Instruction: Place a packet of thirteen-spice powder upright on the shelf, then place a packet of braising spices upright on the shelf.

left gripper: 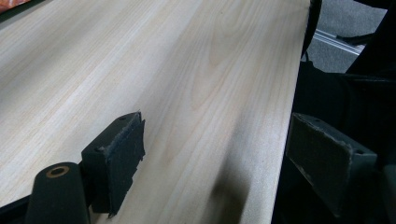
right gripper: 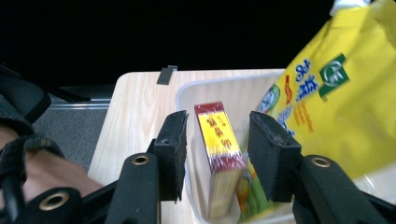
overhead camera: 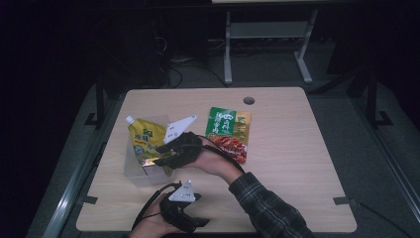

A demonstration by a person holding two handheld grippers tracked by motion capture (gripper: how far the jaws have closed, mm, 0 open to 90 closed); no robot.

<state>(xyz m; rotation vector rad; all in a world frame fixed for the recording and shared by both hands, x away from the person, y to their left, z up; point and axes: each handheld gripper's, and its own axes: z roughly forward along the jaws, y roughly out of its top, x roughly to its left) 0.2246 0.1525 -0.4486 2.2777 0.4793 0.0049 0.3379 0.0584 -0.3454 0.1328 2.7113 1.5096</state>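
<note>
Right gripper (right gripper: 217,156): jaws released, straddling a red-and-yellow box (right gripper: 218,149) inside the clear bin (overhead camera: 136,174).
Left gripper (left gripper: 212,163): jaws released, over bare bench (overhead camera: 292,163).
Yellow spouted pouch (overhead camera: 144,139): in bin.

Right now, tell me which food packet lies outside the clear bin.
The green-and-red packet, flat on the table; the yellow pouch and small box sit in the bin.

Tables: one (overhead camera: 277,168) is seen.
Bins: one clear bin (overhead camera: 136,173) is counted.
Pouches: two are counted, a yellow spouted pouch (overhead camera: 143,136) and a green-and-red pouch (overhead camera: 229,131).
Boxes: one red-and-yellow box (right gripper: 218,140) is seen in the bin.
Grippers: two are counted, the left gripper (left gripper: 210,158) and the right gripper (right gripper: 217,149).
</note>
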